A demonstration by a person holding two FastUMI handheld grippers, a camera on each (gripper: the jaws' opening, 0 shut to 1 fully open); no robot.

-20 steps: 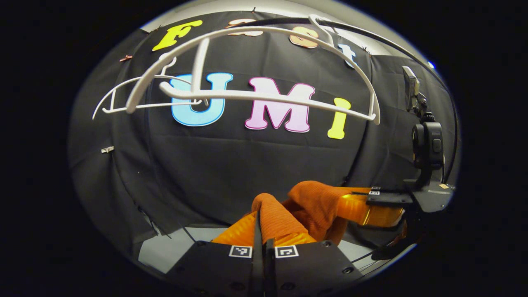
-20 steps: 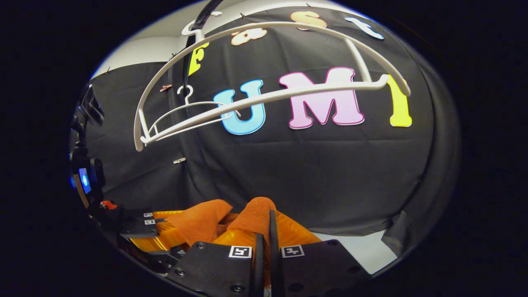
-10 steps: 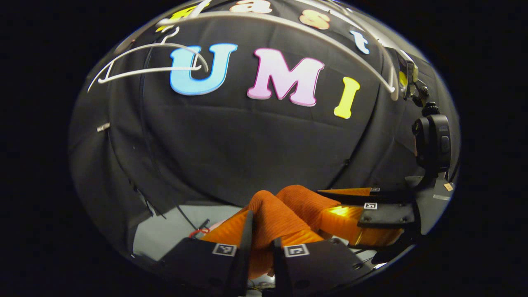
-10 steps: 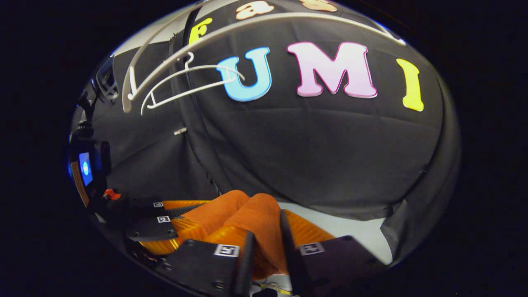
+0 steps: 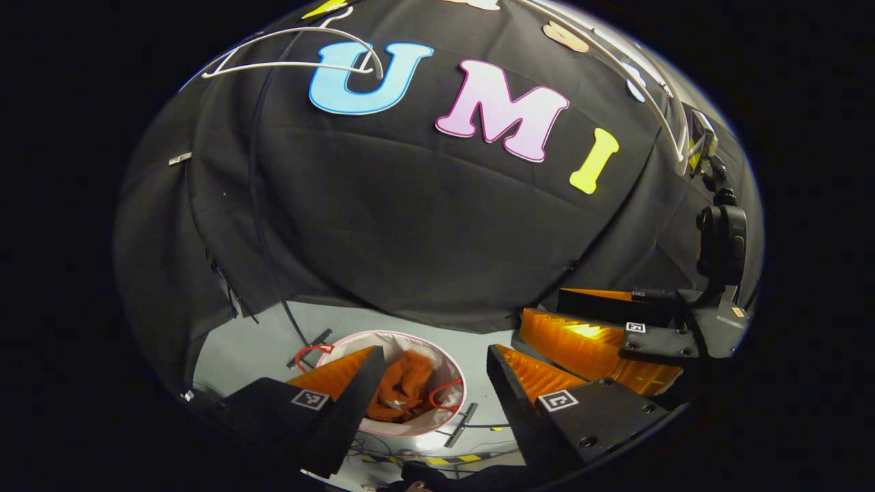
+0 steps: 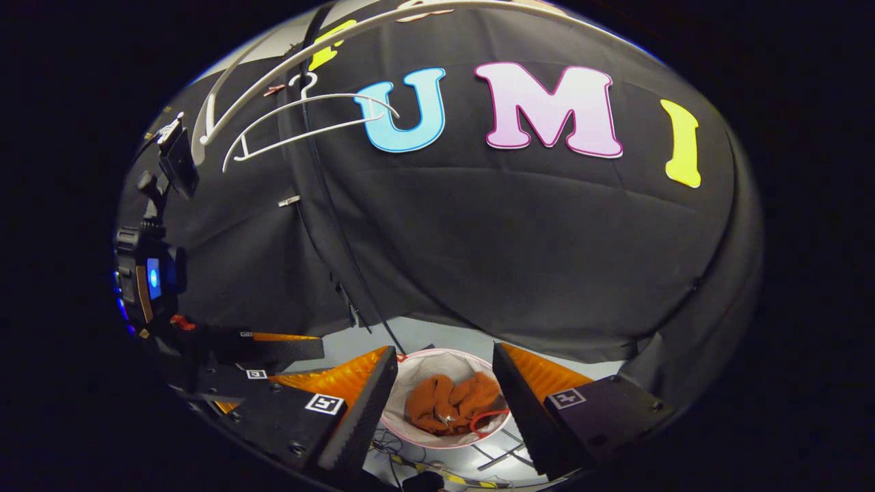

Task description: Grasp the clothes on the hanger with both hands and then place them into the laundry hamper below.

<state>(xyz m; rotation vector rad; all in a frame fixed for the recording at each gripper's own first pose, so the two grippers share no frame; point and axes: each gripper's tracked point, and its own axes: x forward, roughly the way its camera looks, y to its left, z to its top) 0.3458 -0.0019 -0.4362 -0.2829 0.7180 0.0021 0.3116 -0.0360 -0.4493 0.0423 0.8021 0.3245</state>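
The orange knitted garment [image 5: 403, 389] [image 6: 448, 403] lies crumpled inside the round white laundry hamper [image 5: 451, 379] [image 6: 424, 362] on the floor below. My left gripper [image 5: 431, 362] hangs open above the hamper, nothing between its fingers. My right gripper [image 6: 444, 359] is open too, straight over the hamper. In the left gripper view the right gripper [image 5: 608, 328] shows at the right, open. In the right gripper view the left gripper [image 6: 273, 352] shows at the lower left. Bare white hangers [image 5: 294, 58] [image 6: 301, 116] hang high up on the rail.
A black cable [image 6: 335, 225] runs down the black cloth wall [image 5: 410, 225] to the grey floor [image 5: 260, 342]. Red handles [image 5: 307, 352] stick out from the hamper's rim. Wires and metal bars [image 6: 499, 458] lie on the floor beside the hamper.
Both grippers have opened and let go of the orange garment, which has dropped into the hamper. Both views have tilted downward, so the hangers sit higher and the hamper has come into sight.
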